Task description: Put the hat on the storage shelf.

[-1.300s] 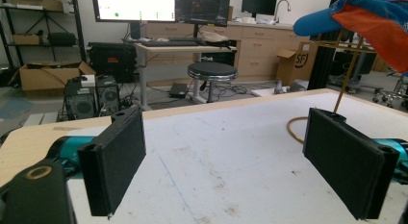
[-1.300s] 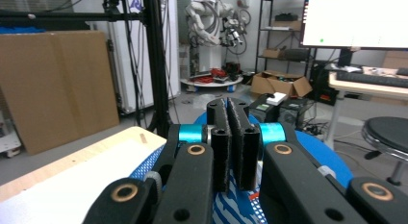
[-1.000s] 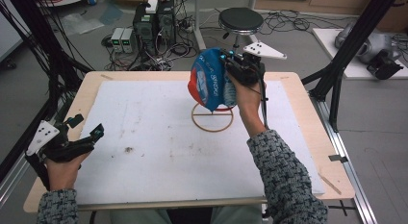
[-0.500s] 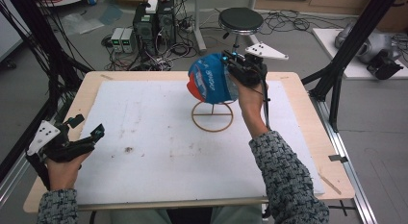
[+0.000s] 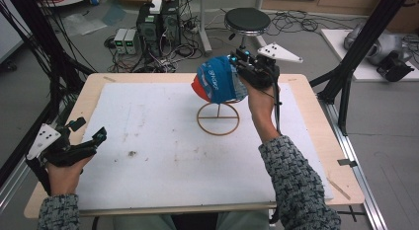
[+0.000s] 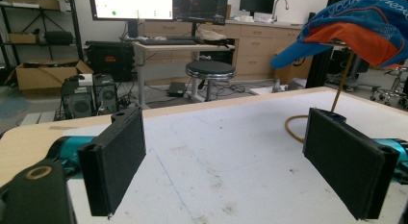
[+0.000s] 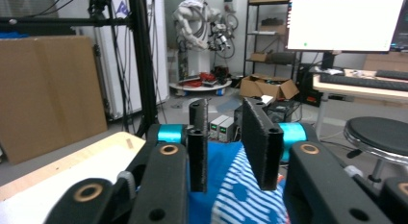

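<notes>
In the high view, the right tool is raised over the far part of the bench, beside a blue and orange cap that sits atop a wooden ring stand. The left tool rests near the bench's left edge, well apart from the cap.

In the left gripper view, the left tool's jaws stand wide with nothing between them; the cap perches on the stand at the upper right.

In the right gripper view, the right tool's jaws stand narrow above the cap's blue, striped fabric; whether they pinch it cannot be told.
</notes>
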The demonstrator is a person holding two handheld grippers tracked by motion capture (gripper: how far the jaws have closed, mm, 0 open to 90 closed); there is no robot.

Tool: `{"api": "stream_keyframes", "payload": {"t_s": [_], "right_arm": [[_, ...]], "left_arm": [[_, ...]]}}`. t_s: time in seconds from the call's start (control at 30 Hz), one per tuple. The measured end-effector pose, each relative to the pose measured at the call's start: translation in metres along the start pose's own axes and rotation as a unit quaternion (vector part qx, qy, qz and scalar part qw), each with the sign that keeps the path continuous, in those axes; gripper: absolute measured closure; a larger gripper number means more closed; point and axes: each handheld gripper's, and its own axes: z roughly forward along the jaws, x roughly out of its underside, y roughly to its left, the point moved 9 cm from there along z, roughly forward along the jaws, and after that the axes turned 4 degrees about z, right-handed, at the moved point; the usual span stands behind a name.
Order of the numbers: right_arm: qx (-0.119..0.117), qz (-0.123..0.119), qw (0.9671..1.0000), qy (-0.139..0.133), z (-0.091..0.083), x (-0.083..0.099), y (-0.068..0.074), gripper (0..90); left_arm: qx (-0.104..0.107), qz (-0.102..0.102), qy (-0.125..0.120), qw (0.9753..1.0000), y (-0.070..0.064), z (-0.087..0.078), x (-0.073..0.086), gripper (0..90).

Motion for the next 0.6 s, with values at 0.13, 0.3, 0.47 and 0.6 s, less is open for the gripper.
{"api": "stream_keyframes", "payload": {"t_s": [0.13, 0.3, 0.47, 0.6], "right_arm": [[0.012, 0.005, 0.9999, -0.008, -0.009, -0.005, -0.010, 66.8], [0.026, 0.006, 0.9995, -0.015, -0.018, -0.006, -0.018, 63.2], [0.045, 0.008, 0.9987, -0.021, -0.037, -0.007, -0.034, 60.0], [0.060, 0.006, 0.9978, -0.027, -0.050, -0.007, -0.044, 57.8]], "left_arm": [[0.000, 0.000, 0.000, 1.0000, 0.000, 0.000, 0.000, 15.2], [0.000, 0.001, 0.000, 1.0000, 0.000, 0.000, 0.000, 15.2], [0.000, 0.000, -0.001, 1.0000, 0.000, 0.000, -0.001, 15.2], [0.001, 0.001, 0.001, 1.0000, -0.001, 0.001, 0.000, 15.2]]}}
